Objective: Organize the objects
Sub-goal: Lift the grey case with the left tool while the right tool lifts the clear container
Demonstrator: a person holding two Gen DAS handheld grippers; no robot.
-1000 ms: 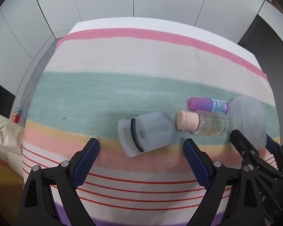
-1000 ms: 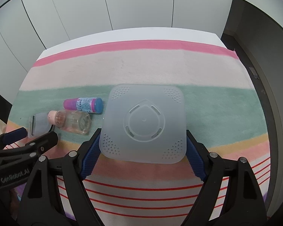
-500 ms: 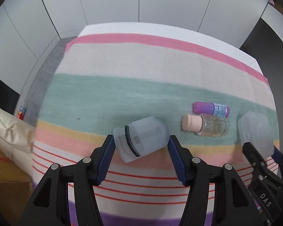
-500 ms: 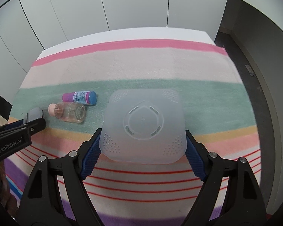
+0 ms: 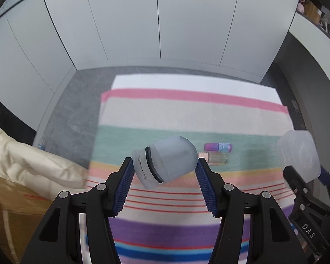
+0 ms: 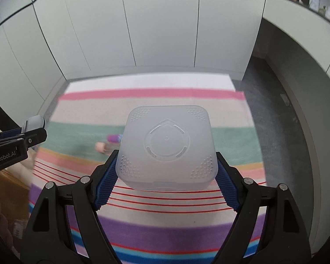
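Item: frosted translucent plastic container with a domed end and a black ring near its mouth (image 5: 165, 161), lifted clear of the cloth and clamped between the blue ribbed pads (image 5: 125, 186) of the left gripper (image 5: 165, 171). The container is held tilted, mouth toward the lower left, dome toward the upper right. The jaws stand at a middling width, pressed on the container's two sides.

Item: frosted translucent square plastic box with rounded corners and a moulded circular emblem on its face (image 6: 166, 146), held above the cloth between the blue pads of the right gripper (image 6: 166, 176). The jaws are set wide, closed on the box's left and right edges. The same box is seen at the right edge of the left wrist view (image 5: 299, 156).

Item: small clear bottle with a pale pink cap (image 5: 214, 158), lying on its side on the green band of the cloth, far of the grippers. Its cap end is partly hidden by the left gripper's right pad.

Item: small purple bottle with a printed label (image 5: 218, 147), lying on its side just beyond the clear bottle; contact between the two cannot be told.

Support: striped multicoloured cloth (image 5: 187, 114) spread over a white table (image 5: 187, 81).

Surroundings: cream padded fabric (image 5: 28, 167) at the left, over a brown cardboard box (image 5: 8, 198).
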